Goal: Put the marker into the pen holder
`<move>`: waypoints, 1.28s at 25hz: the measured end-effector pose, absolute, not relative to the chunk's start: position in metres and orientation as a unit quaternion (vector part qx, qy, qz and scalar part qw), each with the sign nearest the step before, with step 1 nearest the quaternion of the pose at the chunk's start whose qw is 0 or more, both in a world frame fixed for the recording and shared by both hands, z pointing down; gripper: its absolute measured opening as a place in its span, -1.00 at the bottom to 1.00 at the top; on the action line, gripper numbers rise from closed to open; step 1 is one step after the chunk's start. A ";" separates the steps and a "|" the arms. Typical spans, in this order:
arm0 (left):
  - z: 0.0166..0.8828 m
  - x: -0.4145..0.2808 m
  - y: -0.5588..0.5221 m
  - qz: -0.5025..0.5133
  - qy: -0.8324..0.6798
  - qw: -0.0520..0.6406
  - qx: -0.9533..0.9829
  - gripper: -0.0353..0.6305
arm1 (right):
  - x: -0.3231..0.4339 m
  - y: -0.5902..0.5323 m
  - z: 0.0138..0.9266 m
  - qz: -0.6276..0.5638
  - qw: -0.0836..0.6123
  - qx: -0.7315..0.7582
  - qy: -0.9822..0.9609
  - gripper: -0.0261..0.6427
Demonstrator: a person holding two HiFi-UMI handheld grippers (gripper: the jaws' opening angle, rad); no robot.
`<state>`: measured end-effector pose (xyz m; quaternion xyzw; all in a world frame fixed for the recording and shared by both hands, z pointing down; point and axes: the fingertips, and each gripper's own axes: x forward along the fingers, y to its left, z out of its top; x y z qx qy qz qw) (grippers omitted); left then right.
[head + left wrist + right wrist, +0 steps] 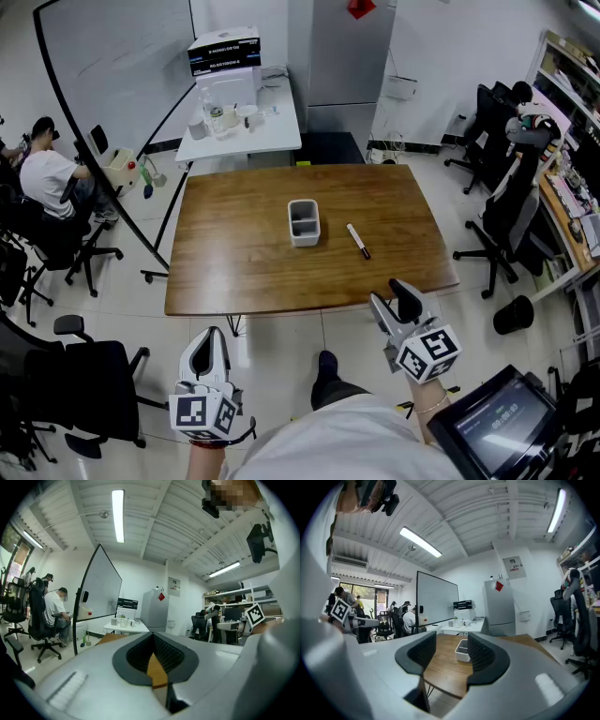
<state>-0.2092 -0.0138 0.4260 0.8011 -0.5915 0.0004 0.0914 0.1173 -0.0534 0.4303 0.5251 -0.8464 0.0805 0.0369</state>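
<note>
Head view, nothing done yet: black-capped white marker [358, 241] lying on brown wooden table [234, 272] near white rectangular pen holder [303, 222], right gripper [392, 300] spread wide and empty, left gripper [208, 345] pinched shut on nothing, pick-up and drop-in both left.

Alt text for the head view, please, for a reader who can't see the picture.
A marker lies on a brown wooden table, just right of a white pen holder and apart from it. Nearer the camera, by the table's front edge, the left gripper is shut and the right gripper is open; neither holds anything.
</note>
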 end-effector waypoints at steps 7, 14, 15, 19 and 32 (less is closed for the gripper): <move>0.412 -0.172 -0.103 -0.013 -0.633 0.090 0.769 -0.88 | 0.176 -0.182 0.451 0.097 0.066 0.504 -0.855 -0.34; 0.415 -0.133 -0.150 0.009 -0.608 0.083 0.789 -0.88 | 0.214 -0.220 0.597 0.206 0.197 0.507 -0.814 -0.34; 0.414 -0.136 -0.157 0.012 -0.609 0.081 0.789 -0.88 | 0.211 -0.220 0.606 0.212 0.205 0.502 -0.813 -0.34; 0.400 -0.135 -0.184 0.011 -0.603 0.074 0.794 -0.88 | 0.203 -0.232 0.626 0.215 0.233 0.494 -0.810 -0.34; 0.412 -0.162 -0.205 0.030 -0.603 0.095 0.792 -0.88 | 0.212 -0.247 0.701 0.271 0.332 0.496 -0.755 -0.39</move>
